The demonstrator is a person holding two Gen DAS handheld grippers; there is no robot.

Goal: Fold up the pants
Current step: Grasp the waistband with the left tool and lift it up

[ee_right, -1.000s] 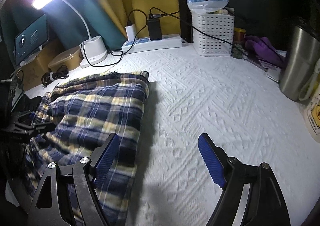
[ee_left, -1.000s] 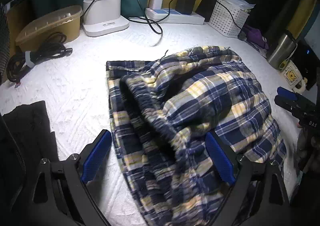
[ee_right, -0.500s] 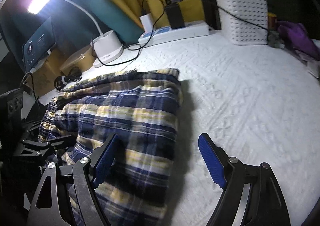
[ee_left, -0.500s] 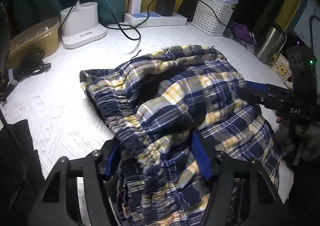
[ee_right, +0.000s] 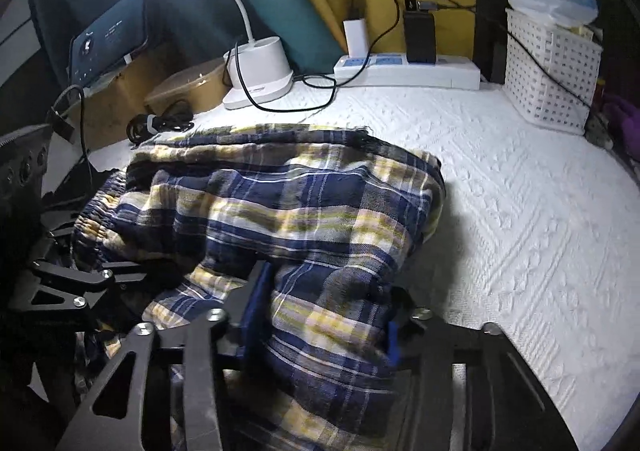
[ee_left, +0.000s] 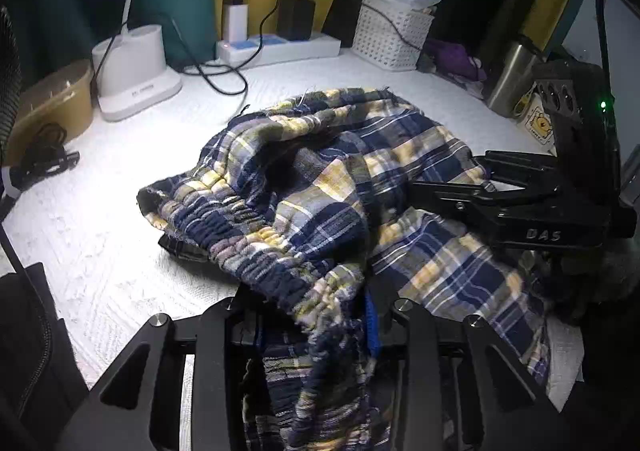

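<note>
Left wrist view, plaid pants [ee_left: 340, 179] bunched mid-surface on the white cover [ee_left: 100, 243], elastic waistband toward the left edge, left gripper [ee_left: 316, 335] closing on it, right wrist view, right gripper [ee_right: 324, 327] closing on a fabric fold, long axis unclear.

"DAS" stands on the right gripper [ee_left: 448, 191] (white letters).

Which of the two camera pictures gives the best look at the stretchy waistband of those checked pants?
The left wrist view: the gathered elastic waistband runs across the middle of the picture, well lit, down toward the left gripper. The right wrist view shows only a short, shadowed bit of it at the left edge, behind the rest of the plaid pants.
</note>
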